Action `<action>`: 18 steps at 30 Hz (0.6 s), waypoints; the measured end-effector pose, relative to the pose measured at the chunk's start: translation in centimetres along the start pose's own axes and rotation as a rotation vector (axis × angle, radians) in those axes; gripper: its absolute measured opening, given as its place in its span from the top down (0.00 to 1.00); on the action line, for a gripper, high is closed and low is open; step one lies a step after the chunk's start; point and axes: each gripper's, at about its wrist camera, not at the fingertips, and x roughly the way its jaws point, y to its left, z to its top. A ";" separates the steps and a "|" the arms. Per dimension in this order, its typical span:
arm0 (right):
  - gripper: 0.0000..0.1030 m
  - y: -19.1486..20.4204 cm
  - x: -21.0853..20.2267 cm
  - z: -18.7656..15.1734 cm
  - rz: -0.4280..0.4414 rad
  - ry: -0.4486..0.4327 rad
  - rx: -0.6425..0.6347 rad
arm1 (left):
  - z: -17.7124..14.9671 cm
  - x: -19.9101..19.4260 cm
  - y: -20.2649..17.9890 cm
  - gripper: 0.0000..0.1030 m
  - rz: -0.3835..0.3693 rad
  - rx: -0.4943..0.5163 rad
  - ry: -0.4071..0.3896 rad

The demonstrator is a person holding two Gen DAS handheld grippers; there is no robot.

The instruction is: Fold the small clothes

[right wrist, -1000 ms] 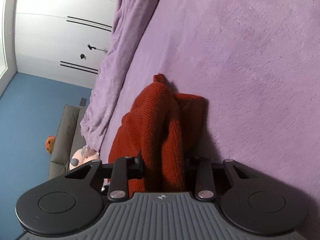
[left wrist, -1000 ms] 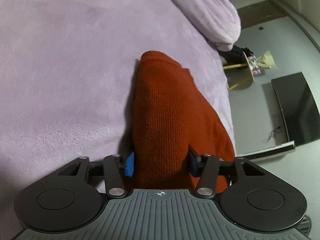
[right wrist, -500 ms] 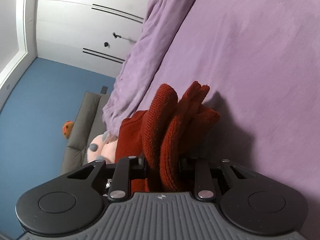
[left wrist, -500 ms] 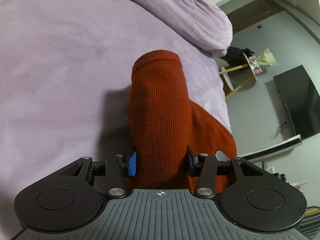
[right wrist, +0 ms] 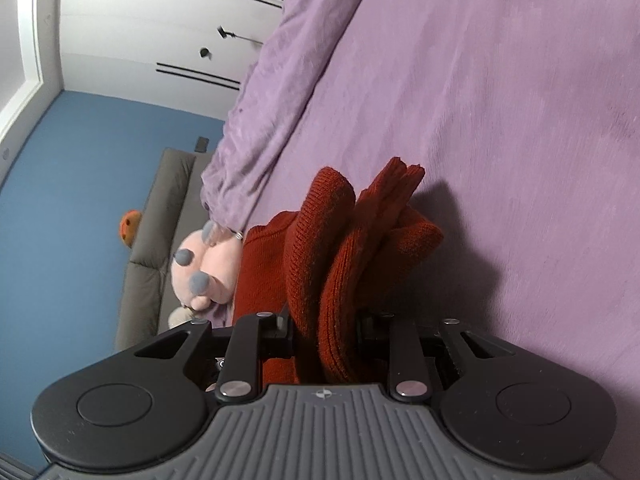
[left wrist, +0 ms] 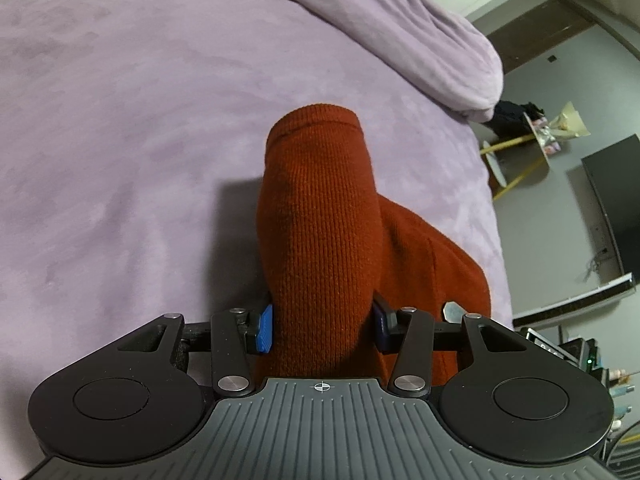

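A rust-red knitted garment [left wrist: 324, 216] hangs in the air over the purple bedspread [left wrist: 120, 120]. My left gripper [left wrist: 322, 326] is shut on a thick fold of it, the blue pads [left wrist: 265, 328] pressing both sides. From the right wrist view the same rust-red garment [right wrist: 344, 264] bunches in several folds, and my right gripper [right wrist: 326, 330] is shut on that bunch. Its free end dangles just above the bedspread [right wrist: 500, 120] and throws a shadow on it.
A rolled purple blanket [left wrist: 400, 28] lies along the far side of the bed. Beyond the bed edge stand a dark screen [left wrist: 612, 200] and a small yellow-legged table [left wrist: 516, 152]. A pink plush toy [right wrist: 208, 268], a grey sofa [right wrist: 156, 240] and a white wardrobe [right wrist: 160, 20] show in the right wrist view.
Both grippers have risen with the red garment, lifting it off the bedspread. More of the room past the bed edge shows in both views.
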 end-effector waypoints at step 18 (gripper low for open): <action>0.54 4.6 1.3 -2.0 -0.467 -0.073 -0.422 | -0.5 1.0 1.1 0.43 0.179 0.079 -0.007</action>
